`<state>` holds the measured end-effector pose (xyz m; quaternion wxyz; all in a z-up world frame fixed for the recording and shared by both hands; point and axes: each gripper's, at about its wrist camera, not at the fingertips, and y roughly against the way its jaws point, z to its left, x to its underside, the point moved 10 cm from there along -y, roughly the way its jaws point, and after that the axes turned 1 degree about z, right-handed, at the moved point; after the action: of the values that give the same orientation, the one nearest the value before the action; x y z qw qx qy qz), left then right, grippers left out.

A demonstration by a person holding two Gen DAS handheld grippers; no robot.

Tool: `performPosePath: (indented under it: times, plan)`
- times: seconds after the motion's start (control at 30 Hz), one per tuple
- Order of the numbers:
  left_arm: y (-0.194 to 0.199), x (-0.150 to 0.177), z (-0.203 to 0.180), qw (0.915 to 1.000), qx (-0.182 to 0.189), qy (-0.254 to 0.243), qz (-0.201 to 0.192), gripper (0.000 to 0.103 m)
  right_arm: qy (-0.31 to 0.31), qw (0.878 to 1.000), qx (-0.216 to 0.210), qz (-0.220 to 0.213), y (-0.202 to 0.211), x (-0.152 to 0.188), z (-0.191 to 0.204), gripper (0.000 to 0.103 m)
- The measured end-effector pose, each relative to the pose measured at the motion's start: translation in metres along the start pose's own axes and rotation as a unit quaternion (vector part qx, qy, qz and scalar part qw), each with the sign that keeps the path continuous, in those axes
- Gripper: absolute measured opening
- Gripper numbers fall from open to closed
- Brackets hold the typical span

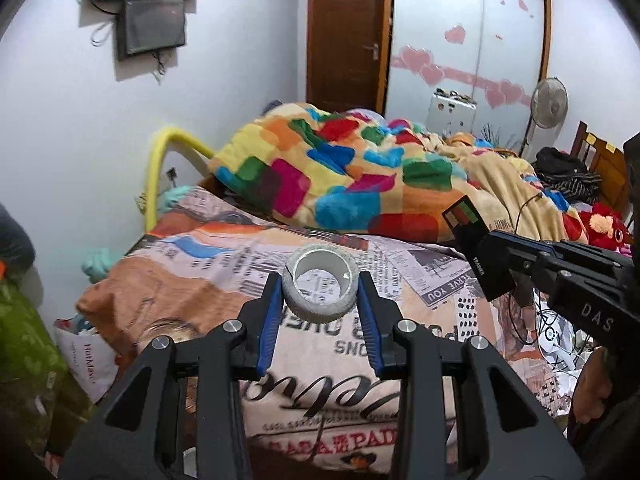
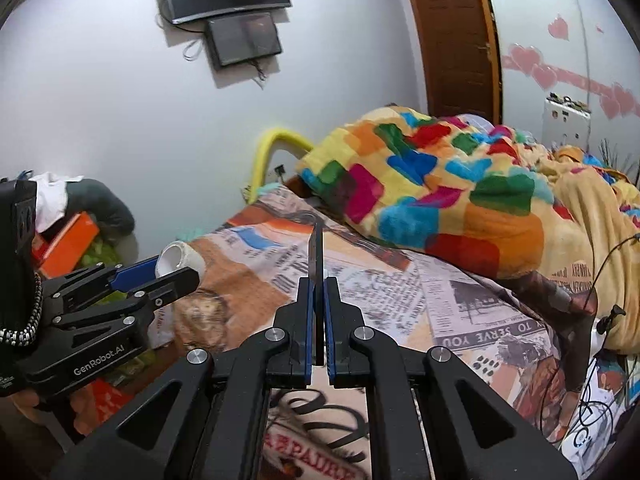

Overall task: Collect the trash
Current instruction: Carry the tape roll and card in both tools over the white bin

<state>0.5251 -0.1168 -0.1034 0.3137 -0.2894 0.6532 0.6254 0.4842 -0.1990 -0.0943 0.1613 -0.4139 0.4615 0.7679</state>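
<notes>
My left gripper (image 1: 320, 292) is shut on a grey-white tape roll (image 1: 320, 282), held above the newspaper-print bedsheet (image 1: 224, 280). The roll also shows in the right wrist view (image 2: 180, 258), between the left gripper's fingers (image 2: 176, 276). My right gripper (image 2: 319, 292) is shut on a thin flat dark card or box (image 2: 317, 256), seen edge-on. In the left wrist view that box (image 1: 466, 216) is black with a red and green label, held by the right gripper (image 1: 486, 250) above the bed.
A multicoloured blanket (image 1: 340, 168) is heaped on the far half of the bed. A white plastic bag (image 1: 86, 356) sits on the floor at left. Cables (image 2: 592, 392) and clutter lie at the bed's right side. An orange box (image 2: 68, 244) lies on the left.
</notes>
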Motion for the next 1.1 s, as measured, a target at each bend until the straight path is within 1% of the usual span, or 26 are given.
performPosePath:
  times: [0.13,0.33,0.5,0.67,0.8,0.9,1.0,1.1]
  plan:
    - [0.044,0.006,0.025,0.9996,-0.018,0.01,-0.017,0.036,0.015,1.0,-0.014,-0.005,0.014,0.001,0.032,0.005]
    - [0.094,0.023,0.063,0.998,-0.049,0.024,-0.031,0.036,0.044,0.998,-0.041,-0.009,0.027,0.009,0.086,0.005]
    - [0.137,0.047,0.103,0.9953,-0.077,0.045,-0.037,0.036,0.067,0.995,-0.07,-0.004,0.026,0.019,0.135,0.005]
    - [0.17,0.075,0.141,0.9916,-0.106,0.064,-0.038,0.036,0.093,0.99,-0.103,0.015,0.019,0.039,0.188,0.005]
    - [0.19,0.098,0.172,0.9877,-0.126,0.085,-0.036,0.036,0.116,0.985,-0.123,0.031,0.013,0.056,0.223,0.005]
    - [0.203,0.12,0.196,0.9844,-0.138,0.104,-0.03,0.036,0.133,0.981,-0.136,0.05,0.004,0.073,0.248,0.005]
    - [0.209,0.149,0.22,0.9804,-0.152,0.124,-0.014,0.036,0.146,0.976,-0.145,0.07,-0.006,0.09,0.269,0.005]
    - [0.204,0.175,0.236,0.9771,-0.159,0.141,0.007,0.036,0.157,0.972,-0.151,0.092,-0.019,0.108,0.286,0.005]
